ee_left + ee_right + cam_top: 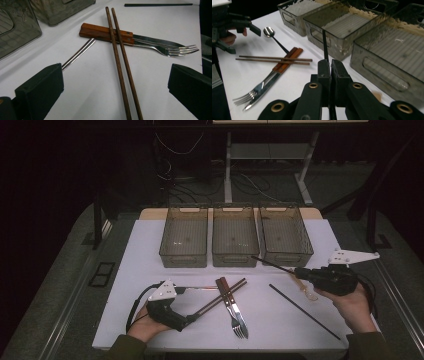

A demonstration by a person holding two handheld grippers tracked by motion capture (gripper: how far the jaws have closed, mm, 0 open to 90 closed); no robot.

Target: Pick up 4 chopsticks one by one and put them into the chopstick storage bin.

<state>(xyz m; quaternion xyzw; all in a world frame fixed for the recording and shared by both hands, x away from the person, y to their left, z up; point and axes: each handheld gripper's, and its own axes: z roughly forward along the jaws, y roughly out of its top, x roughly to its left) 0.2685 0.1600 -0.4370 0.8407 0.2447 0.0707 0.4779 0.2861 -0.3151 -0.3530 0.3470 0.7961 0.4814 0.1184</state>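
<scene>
— Right gripper (294,270)?
— Clenched on a thin black chopstick (325,46), jaws pressed flat together around it. Tip pointing toward the middle bin (235,236), held off the tabletop (150,245) just in front of the bins.

— Second black chopstick (304,304)?
— Lying loose on the white tabletop, slanted, just inward of the right hand (356,307). Apart from the held one.

— Left gripper (192,318)?
— Released, jaws spread wide. Low over the tabletop, straddling the near ends of the brown wooden chopsticks (119,60) without touching them.

— Lay of those wooden chopsticks?
— Side by side, crossing over the wooden handles of a knife (160,43) and a fork (175,51). Knife and fork parallel, touching along their length, tines and blade tip pointing toward the near edge in the high view.

— Anything else near?
— A spoon with a metal handle (78,53), running from beside the left gripper toward the wooden handles. Bowl of it seen in the right gripper view (269,31). Something pale and translucent on the tabletop under the right gripper (307,290); hard to tell what.

— Bins?
— Three clear bins in a row along the far side, left bin (184,236), middle, right bin (285,235).
</scene>
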